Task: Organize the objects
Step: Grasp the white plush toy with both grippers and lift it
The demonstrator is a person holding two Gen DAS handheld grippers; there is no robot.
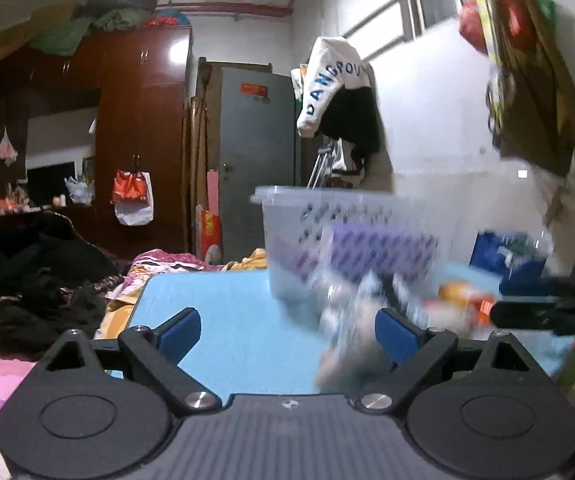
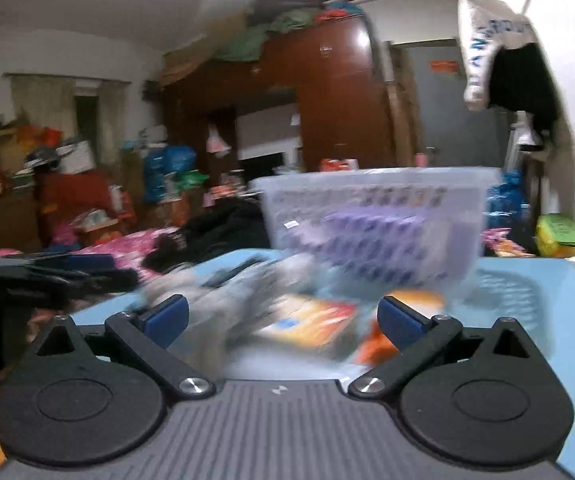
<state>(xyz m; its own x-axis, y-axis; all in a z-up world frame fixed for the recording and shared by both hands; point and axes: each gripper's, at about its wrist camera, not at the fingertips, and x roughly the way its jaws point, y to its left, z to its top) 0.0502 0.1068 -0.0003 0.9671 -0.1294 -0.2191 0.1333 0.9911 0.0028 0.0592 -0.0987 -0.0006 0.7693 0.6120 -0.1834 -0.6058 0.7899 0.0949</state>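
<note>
A clear plastic basket (image 1: 347, 236) with a purple item inside stands on the light blue table (image 1: 227, 320); it also shows in the right wrist view (image 2: 375, 216). In front of it lie blurred items: a grey-white packet (image 1: 347, 320) and an orange packet (image 1: 459, 300). In the right wrist view the orange packet (image 2: 311, 320) lies between the open fingers, with a grey packet (image 2: 223, 292) to its left. My left gripper (image 1: 287, 332) is open and empty, low over the table. My right gripper (image 2: 283, 316) is open over the packets. The left gripper shows as a dark shape at the left of the right wrist view (image 2: 47, 276).
A bed with dark clothes (image 1: 39, 280) and pink bedding lies left of the table. A brown wardrobe (image 1: 139, 132) and a grey door (image 1: 259, 152) stand behind. Clothes hang on the right wall (image 1: 339, 92). Blue bags (image 1: 503, 256) sit beyond the table's right side.
</note>
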